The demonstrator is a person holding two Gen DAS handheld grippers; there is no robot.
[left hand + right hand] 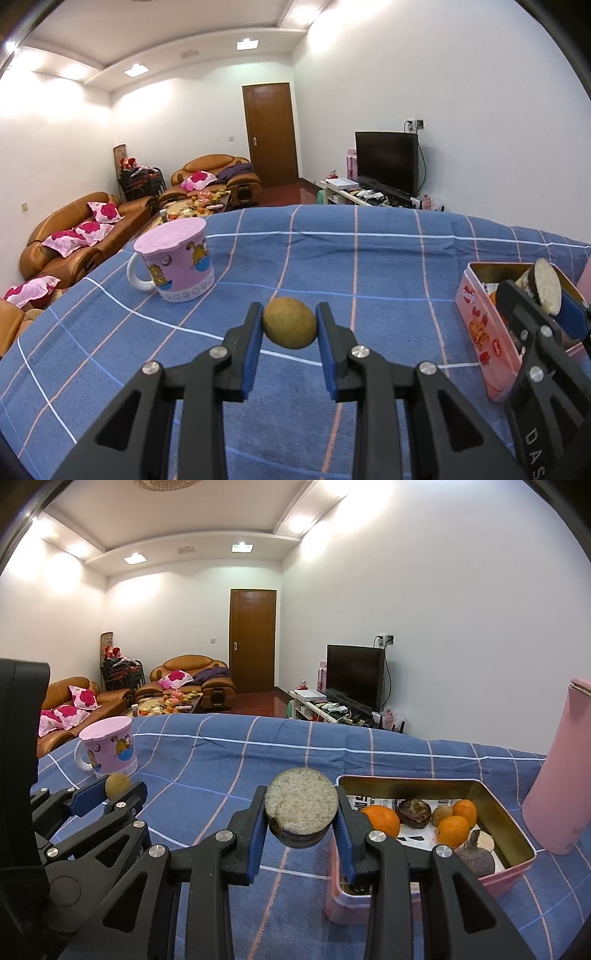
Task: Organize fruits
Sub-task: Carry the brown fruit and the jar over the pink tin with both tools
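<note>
Your left tongs (pixel 289 326) clamp a small round, matte brown fruit (pixel 289 323) above the blue checked cloth (pixel 369 266). Your right tongs (pixel 301 812) pinch a dark-skinned cut fruit half (pixel 301 806), its pale grainy face up, beside the pink metal tin (pixel 511 825) holding glossy oranges (pixel 382 819).

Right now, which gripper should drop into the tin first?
Right. The right gripper holds its cut fruit beside the tin; the left gripper, with the brown fruit, is further off.
</note>
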